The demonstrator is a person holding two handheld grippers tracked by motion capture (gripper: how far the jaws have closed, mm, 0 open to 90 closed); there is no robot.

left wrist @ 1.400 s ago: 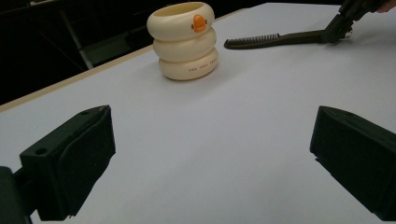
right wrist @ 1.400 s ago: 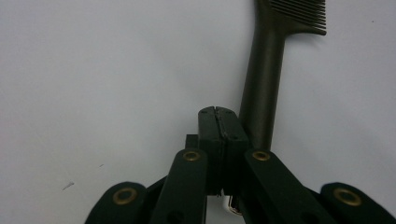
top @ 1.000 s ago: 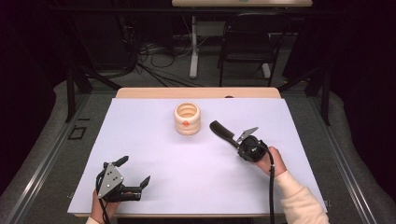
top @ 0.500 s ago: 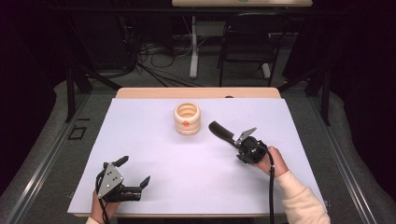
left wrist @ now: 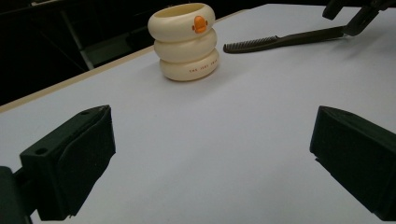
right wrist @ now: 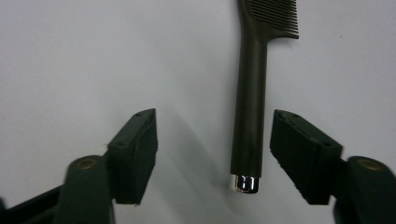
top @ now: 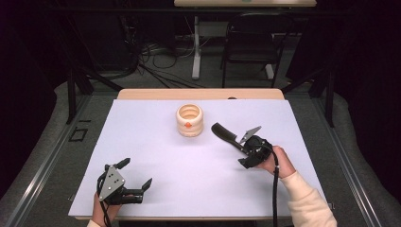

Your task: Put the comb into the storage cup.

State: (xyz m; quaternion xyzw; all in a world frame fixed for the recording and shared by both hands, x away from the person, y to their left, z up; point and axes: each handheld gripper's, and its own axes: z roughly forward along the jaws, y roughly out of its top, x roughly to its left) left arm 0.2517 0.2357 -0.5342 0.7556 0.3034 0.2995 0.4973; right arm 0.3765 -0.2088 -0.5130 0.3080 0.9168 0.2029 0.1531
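Lying flat on the white table sheet (top: 156, 142), the dark brown plastic comb (right wrist: 252, 88) rests just right of the cream three-ring stacked holder (top: 189, 120). Our right gripper (right wrist: 215, 156) has just been opening; its jaws now stand apart on either side of the comb's handle, pads clear of it. Our left gripper (left wrist: 212, 156) waits wide open and empty at the near edge.

A lab: white-covered desk (top: 156, 142) in a dark room, loose cables (top: 156, 66) on the floor, chair (top: 250, 42) behind
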